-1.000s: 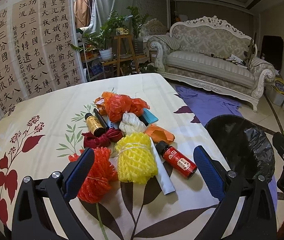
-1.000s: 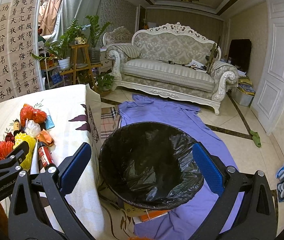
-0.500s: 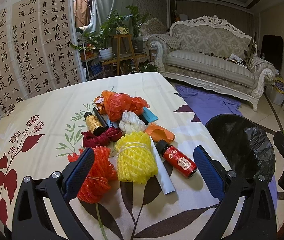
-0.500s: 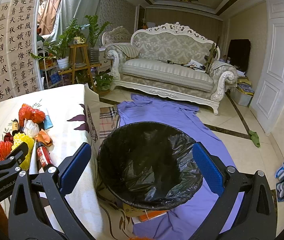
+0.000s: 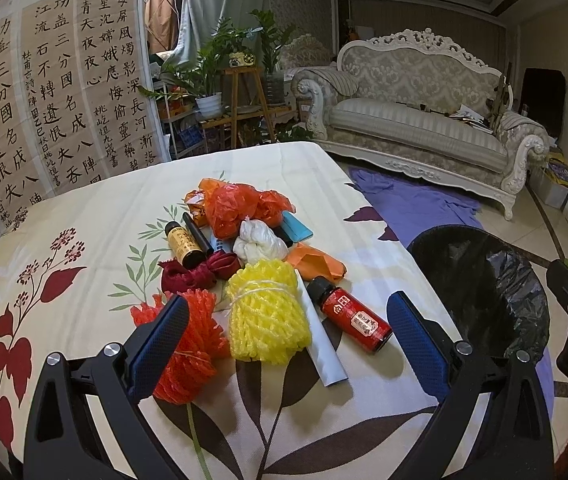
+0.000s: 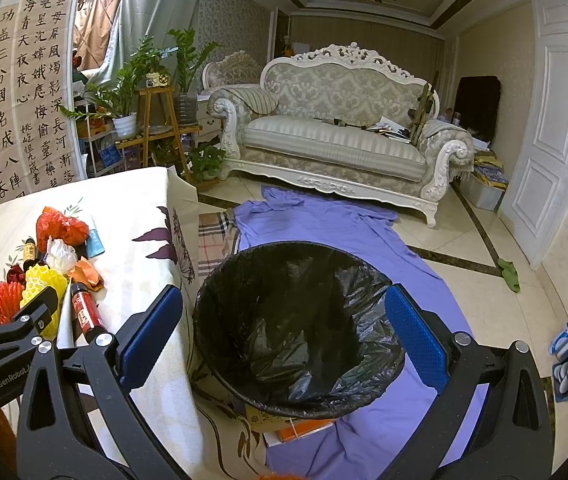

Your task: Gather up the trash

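Left wrist view: the left tool (image 5: 287, 344) hangs spread and empty over the trash pile (image 5: 256, 264) at frame centre on the worktop (image 5: 84, 208), barely nearer than a second ago.

Right wrist view: the right tool (image 6: 284, 344), spread, frames the empty bin (image 6: 299, 328); collecting hasn't begun.

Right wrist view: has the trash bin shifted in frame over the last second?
Yes, slightly. The trash bin sits a little left of where it was, and so does the sofa, so the camera moved, not the bin.

Trash pile (image 5: 252, 264) on table (image 5: 84, 232), bin (image 6: 299, 328) right.
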